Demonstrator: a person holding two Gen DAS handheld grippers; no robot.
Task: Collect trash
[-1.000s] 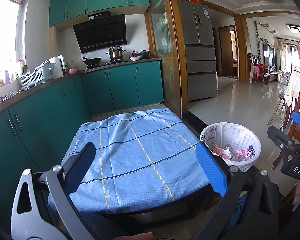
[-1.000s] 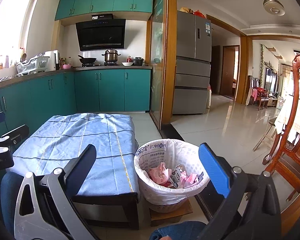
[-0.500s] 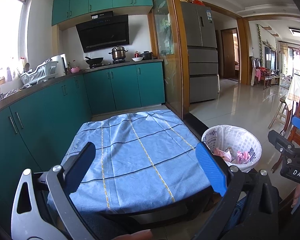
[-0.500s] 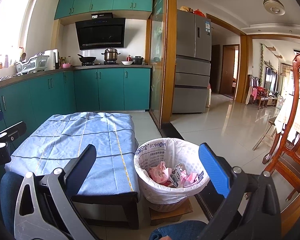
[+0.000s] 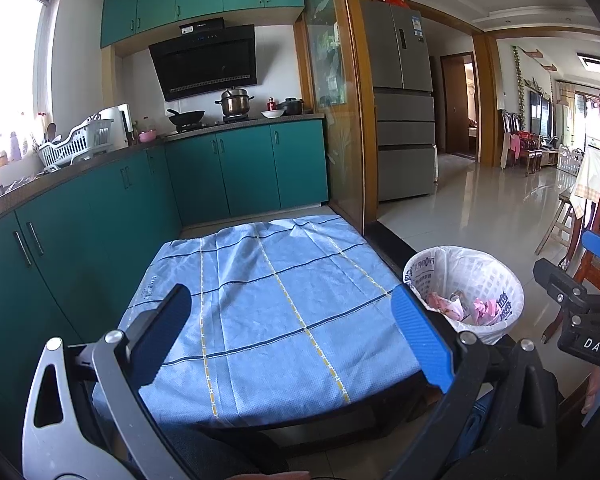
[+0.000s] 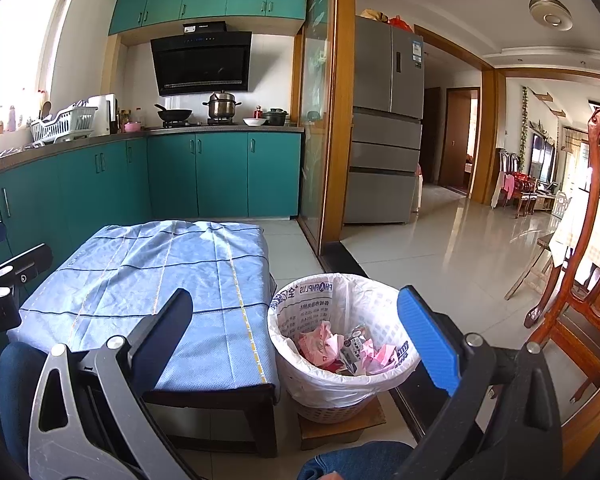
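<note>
Left wrist view: low table under a blue checked cloth, dark frame showing along the near edge. Teal cabinets run down the left side and across the back; counter carries a white dish rack, wok and steel pot under a black range hood. Grey fridge past a wooden door frame. Left gripper spread wide over the cloth, nothing between the blue pads. Part of the right gripper's body shows at the right edge, beside a trash basket lined with a white bag.

Right wrist view: right gripper likewise wide apart and empty, above the table's right side and the trash basket. This view alone shows the basket standing on a small wooden block, just beside the table's right edge; whether they touch, cannot tell. Trash, pink and white crumpled wrappers, lies inside it. Carved wooden chair at right, glossy tiled floor leading to a further room. Person's denim-clad knee at bottom edge.
</note>
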